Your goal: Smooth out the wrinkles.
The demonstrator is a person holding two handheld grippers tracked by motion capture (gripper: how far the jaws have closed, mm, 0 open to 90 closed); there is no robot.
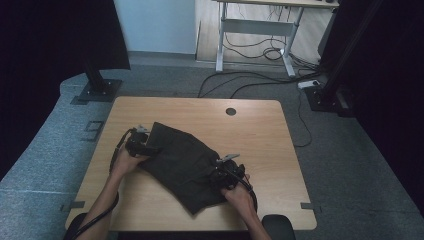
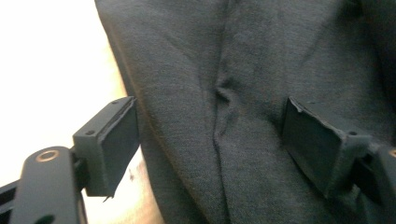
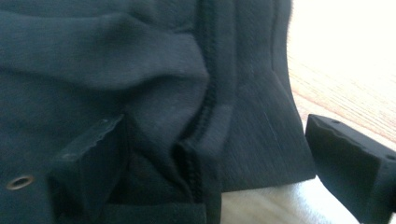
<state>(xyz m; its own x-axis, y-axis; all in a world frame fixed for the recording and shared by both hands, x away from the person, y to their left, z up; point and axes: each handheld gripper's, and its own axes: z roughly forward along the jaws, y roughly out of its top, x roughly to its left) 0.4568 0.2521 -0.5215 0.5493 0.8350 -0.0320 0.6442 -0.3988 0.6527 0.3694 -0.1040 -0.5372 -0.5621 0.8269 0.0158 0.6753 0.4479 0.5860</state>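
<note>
A dark grey piece of folded cloth (image 1: pixel 182 165) lies on the light wooden surface (image 1: pixel 260 135), a bit left of the middle and turned at a slant. What kind of clothing it is cannot be told from above.

The left gripper (image 1: pixel 142 145) sits at the cloth's far left corner, held by the person's left hand (image 1: pixel 125 162). In the left gripper view its jaws are wide apart, one out over the bright wood and one over the cloth, with a seam and a small pucker (image 2: pixel 224 93) of the cloth between them. They hold nothing. The wood there is washed out white, so its grain is lost.

The right gripper (image 1: pixel 225 172) sits at the cloth's near right edge, with the right hand (image 1: pixel 240 195) behind it. In the right gripper view its jaws are also wide. One jaw is half sunk in rumpled folds and hard to see against the dark cloth. The other stands off the cloth's hem (image 3: pixel 280 140), over the wood. The bottom of that view is blurry.

A round hole (image 1: pixel 230 111) is in the surface near its far edge.
</note>
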